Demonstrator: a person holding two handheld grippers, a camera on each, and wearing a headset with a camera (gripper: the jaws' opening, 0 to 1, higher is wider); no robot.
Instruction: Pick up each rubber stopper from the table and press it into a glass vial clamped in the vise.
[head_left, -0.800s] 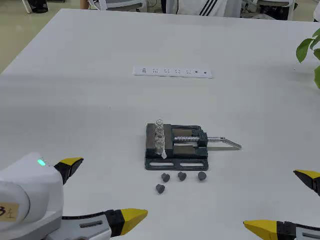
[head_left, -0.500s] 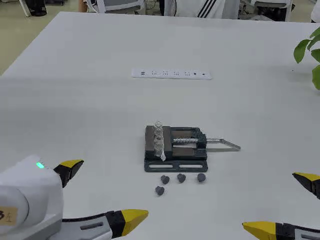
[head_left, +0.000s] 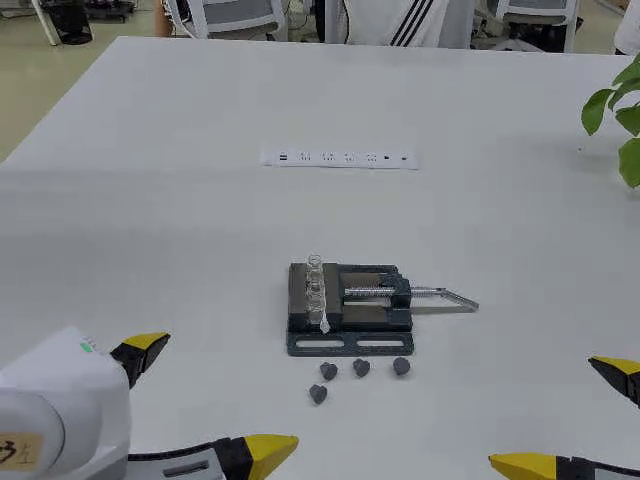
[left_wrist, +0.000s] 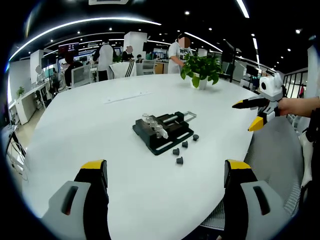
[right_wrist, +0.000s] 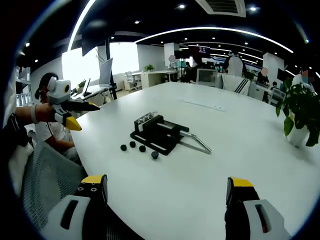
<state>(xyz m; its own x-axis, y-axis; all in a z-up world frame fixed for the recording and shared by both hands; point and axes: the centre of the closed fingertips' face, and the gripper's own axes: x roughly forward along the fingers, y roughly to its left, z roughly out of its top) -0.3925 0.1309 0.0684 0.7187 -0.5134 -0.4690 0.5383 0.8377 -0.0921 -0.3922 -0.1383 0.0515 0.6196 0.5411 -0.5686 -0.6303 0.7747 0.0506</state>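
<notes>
A dark vise (head_left: 348, 312) sits mid-table with a row of clear glass vials (head_left: 316, 290) clamped upright at its left end. Several dark rubber stoppers (head_left: 361, 368) lie loose on the table just in front of it. My left gripper (head_left: 210, 397) hangs open at the near left, well short of the stoppers. My right gripper (head_left: 565, 415) is open at the near right, also apart from them. In the left gripper view the vise (left_wrist: 162, 131) and stoppers (left_wrist: 179, 160) lie beyond my open left gripper (left_wrist: 166, 167). The right gripper view shows the vise (right_wrist: 155, 132) and stoppers (right_wrist: 142, 148) beyond my open right gripper (right_wrist: 167, 183).
A white power strip (head_left: 338, 158) lies farther back on the white table (head_left: 150, 200). A potted plant (head_left: 615, 110) stands at the right edge. The vise handle (head_left: 450, 296) sticks out to the right. People and chairs are beyond the far edge.
The head camera has tilted, so the whole picture has slid down a little. Vise, vials and stoppers have not moved; both grippers stay open in about the same places.
</notes>
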